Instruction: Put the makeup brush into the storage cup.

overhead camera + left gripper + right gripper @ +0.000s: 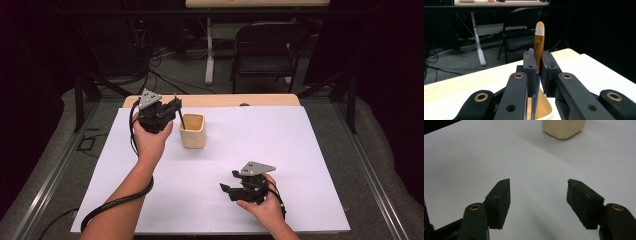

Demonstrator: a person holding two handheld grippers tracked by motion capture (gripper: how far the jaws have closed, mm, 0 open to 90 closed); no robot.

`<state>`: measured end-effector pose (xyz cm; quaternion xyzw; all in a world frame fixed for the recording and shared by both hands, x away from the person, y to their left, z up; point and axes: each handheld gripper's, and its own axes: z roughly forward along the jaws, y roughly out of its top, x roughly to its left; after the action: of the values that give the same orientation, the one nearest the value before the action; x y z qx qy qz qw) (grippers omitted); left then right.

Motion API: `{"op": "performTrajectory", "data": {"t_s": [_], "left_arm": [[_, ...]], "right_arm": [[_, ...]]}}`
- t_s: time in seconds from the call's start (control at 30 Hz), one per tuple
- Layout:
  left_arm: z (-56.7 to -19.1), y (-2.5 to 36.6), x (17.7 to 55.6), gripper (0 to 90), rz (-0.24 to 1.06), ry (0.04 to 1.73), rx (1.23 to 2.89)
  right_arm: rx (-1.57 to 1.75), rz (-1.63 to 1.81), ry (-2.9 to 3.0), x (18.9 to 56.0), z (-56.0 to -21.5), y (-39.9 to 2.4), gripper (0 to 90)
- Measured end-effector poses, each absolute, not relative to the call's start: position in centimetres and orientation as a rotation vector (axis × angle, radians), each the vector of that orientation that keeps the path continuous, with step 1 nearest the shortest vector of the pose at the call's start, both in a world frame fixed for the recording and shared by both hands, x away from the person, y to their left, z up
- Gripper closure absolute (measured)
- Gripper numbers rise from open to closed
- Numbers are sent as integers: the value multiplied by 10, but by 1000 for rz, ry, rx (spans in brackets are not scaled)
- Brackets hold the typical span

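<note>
My left gripper (538,68) clamps a makeup brush (539,47) upright, its handle in the cream cup (192,130); my right gripper (539,203) hangs wide open.

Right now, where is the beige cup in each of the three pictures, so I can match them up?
High view: the cup stands left of centre on the white sheet, just right of the left claw.
Left gripper view: its rim and inside show at the bottom edge, below the claw holding a brush.
Right gripper view: it sits at the top edge, cut off by the frame.
Shared landmark: the white sheet.
</note>
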<state>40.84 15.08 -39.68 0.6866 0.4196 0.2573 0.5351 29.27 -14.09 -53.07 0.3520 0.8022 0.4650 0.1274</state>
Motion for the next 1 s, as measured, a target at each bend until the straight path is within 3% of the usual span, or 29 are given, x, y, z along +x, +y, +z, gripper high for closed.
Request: {"op": "performTrajectory", "data": {"t_s": [1.0], "left_arm": [[-403, 134, 437, 835, 643, 1080, 1669]], "right_arm": [[1021, 1340, 2345, 292, -532, -141, 350]]}}
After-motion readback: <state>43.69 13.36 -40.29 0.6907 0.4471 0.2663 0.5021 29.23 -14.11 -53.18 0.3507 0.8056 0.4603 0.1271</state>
